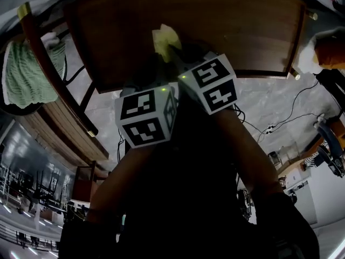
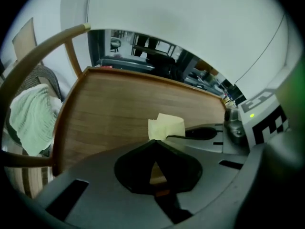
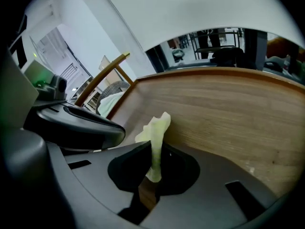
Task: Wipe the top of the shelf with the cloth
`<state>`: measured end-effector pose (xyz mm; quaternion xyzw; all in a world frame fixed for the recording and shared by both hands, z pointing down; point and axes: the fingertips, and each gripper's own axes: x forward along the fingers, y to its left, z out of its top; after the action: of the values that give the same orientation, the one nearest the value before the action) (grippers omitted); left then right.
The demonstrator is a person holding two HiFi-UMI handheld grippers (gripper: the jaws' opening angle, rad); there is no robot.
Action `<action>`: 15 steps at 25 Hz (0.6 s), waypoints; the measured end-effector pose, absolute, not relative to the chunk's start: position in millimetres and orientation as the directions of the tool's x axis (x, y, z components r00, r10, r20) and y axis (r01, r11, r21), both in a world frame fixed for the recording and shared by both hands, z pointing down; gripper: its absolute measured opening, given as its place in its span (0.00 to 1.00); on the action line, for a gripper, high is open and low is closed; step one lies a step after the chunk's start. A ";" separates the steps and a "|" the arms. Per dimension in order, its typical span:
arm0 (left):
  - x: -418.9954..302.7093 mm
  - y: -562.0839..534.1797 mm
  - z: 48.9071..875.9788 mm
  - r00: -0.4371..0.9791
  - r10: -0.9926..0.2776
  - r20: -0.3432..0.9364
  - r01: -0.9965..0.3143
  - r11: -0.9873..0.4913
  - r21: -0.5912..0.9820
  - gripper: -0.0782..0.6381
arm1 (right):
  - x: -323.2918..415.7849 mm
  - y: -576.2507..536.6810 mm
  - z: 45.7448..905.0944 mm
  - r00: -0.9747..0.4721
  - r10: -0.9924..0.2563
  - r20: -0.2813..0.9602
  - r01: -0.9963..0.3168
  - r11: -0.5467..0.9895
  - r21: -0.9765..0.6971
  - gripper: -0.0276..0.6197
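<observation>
While left claw (image 2: 155,144) sits closed, right claw (image 3: 153,149) pinches cloth (image 3: 155,127)

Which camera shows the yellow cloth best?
The right gripper view: the yellow cloth stands pinched in the shut right gripper, close up, over the wooden shelf top. The left gripper view shows it smaller, beyond that gripper; the head view shows only a corner above the marker cubes.

A pale yellow cloth (image 1: 164,38) lies on the wooden shelf top (image 1: 232,20).
</observation>
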<state>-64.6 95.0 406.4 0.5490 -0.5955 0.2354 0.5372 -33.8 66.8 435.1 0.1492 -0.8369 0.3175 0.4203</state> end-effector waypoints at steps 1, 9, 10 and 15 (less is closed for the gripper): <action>-57.1 90.5 407.3 0.185 -0.399 0.898 -0.910 0.276 0.310 0.12 | -24.6 62.6 434.3 -0.599 0.006 0.800 -0.528 0.748 -0.402 0.11; 18.3 63.5 407.8 0.243 -0.392 0.887 -0.926 0.180 0.333 0.12 | 59.4 33.3 428.9 -0.563 -0.085 0.822 -0.613 0.710 -0.346 0.11; 28.5 60.5 407.8 0.250 -0.392 0.885 -0.927 0.168 0.337 0.12 | 70.4 30.0 428.5 -0.557 -0.095 0.825 -0.622 0.707 -0.338 0.11; 71.1 47.1 410.9 0.304 -0.387 0.871 -0.923 0.107 0.370 0.12 | 114.6 15.2 428.2 -0.520 -0.149 0.841 -0.670 0.682 -0.293 0.11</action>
<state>71.1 47.1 410.9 0.6167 -0.5310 0.2572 0.5211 114.6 15.2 428.2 0.2514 -0.8149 0.3098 0.4205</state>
